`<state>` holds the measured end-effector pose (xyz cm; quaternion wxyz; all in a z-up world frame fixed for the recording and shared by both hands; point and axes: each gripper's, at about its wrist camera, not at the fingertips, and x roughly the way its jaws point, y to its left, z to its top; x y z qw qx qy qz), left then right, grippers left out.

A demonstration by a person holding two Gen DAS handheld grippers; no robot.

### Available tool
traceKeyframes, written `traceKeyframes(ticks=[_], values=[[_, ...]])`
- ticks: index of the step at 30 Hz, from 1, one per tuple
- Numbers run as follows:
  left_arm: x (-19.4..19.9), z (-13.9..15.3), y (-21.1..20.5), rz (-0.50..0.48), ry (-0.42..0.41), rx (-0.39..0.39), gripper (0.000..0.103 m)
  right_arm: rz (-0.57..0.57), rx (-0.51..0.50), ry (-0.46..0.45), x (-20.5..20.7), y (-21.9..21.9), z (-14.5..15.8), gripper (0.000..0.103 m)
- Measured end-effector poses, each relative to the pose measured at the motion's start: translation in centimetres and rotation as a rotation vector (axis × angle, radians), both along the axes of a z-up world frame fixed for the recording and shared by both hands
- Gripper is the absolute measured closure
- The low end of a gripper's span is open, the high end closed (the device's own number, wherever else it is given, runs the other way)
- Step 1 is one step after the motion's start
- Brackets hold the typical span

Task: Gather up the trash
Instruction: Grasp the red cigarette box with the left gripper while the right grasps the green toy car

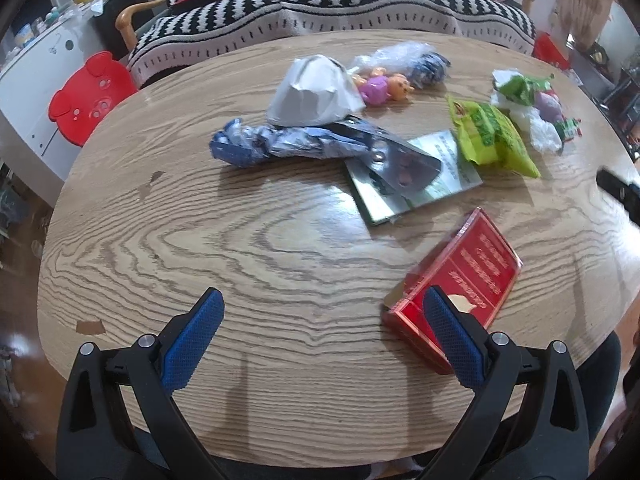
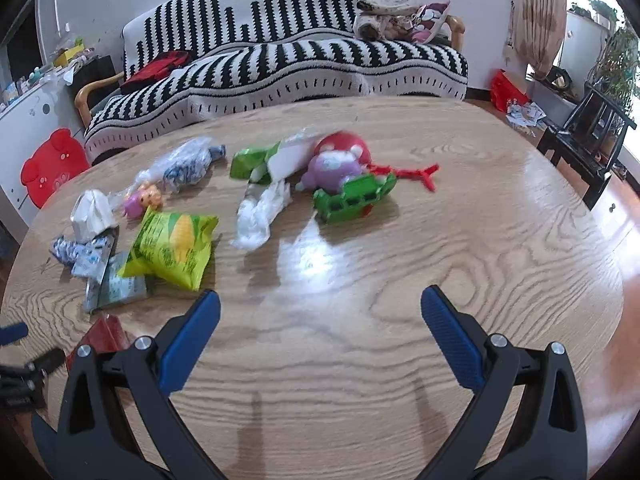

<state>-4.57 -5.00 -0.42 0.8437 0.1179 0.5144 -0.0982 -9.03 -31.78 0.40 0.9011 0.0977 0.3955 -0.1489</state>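
Trash lies scattered on a round wooden table (image 1: 240, 248). In the left wrist view I see a red box (image 1: 468, 276), a blue crumpled wrapper (image 1: 276, 146), a grey crumpled paper (image 1: 312, 94), a flat green-white packet (image 1: 416, 178) and a yellow-green snack bag (image 1: 492, 136). My left gripper (image 1: 324, 308) is open and empty above the table, its right finger over the red box's near end. In the right wrist view the snack bag (image 2: 172, 248), a white plastic scrap (image 2: 260, 212) and a green wrapper (image 2: 256, 160) lie ahead. My right gripper (image 2: 320, 308) is open and empty.
Toys sit among the trash: a pink and orange figure (image 2: 144, 200), a purple plush (image 2: 332, 170) on a green toy sled (image 2: 354, 196), a red string (image 2: 408, 172). A striped sofa (image 2: 280, 60) stands behind the table, a red stool (image 1: 90, 96) at left, a dark chair (image 2: 588, 140) at right.
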Motion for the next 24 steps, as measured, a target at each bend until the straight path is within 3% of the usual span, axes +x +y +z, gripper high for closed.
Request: traceKeyframes(ticks=[13,18,24], values=[[-0.6,-1.5,-3.4,-0.105,0.046,-0.048,0.006,-0.064,0.01,0.044,3.2,-5.7,-0.4,0.006],[0.3,-1.8,-4.2,-0.099,0.061,-0.083,0.006,-0.042,0.025,0.07,6.7,-5.9,-0.9,0.006],[0.1,-1.5,-5.6,-0.141,0.059,-0.057,0.006,-0.066,-0.021,0.139,10.1,-6.6,-3.0,0.006]])
